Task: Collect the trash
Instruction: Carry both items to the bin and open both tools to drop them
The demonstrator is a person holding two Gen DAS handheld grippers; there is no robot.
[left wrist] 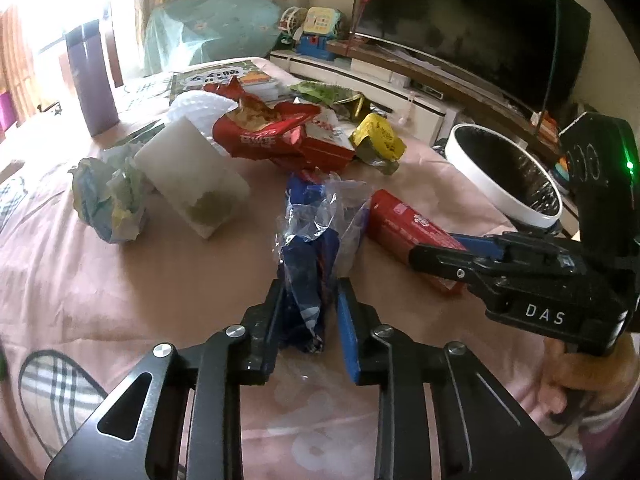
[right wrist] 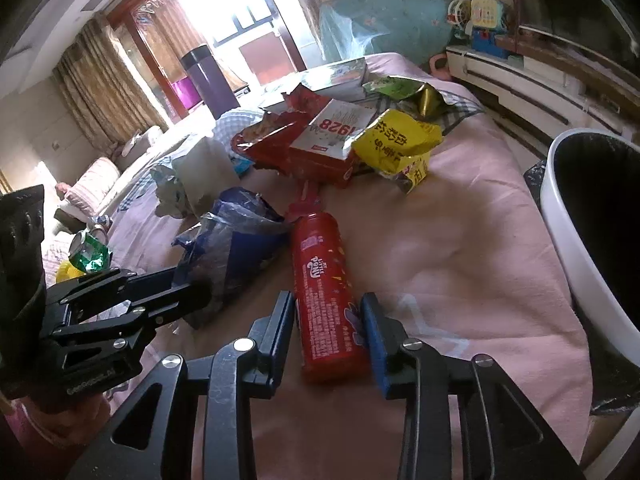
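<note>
A crumpled blue and clear plastic wrapper (left wrist: 308,248) lies on the pink bedspread (left wrist: 140,280), and my left gripper (left wrist: 308,292) is shut on its near end. The right wrist view shows the same wrapper (right wrist: 240,240) with the left gripper (right wrist: 196,292) coming in from the left. A red bottle (right wrist: 324,280) with a pink cap lies lengthwise just right of the wrapper. My right gripper (right wrist: 328,304) is shut on its lower body, one pad on each side. In the left wrist view the right gripper (left wrist: 432,252) reaches in from the right onto the red bottle (left wrist: 400,220).
A white bin (left wrist: 456,152) with a black liner stands off the bed's right edge (right wrist: 568,240). Behind lie red snack bags (left wrist: 260,128), a yellow wrapper (left wrist: 378,136), a white foam block (left wrist: 188,172), crumpled paper (left wrist: 108,200) and a purple flask (left wrist: 92,84). A green can (right wrist: 88,252) lies far left.
</note>
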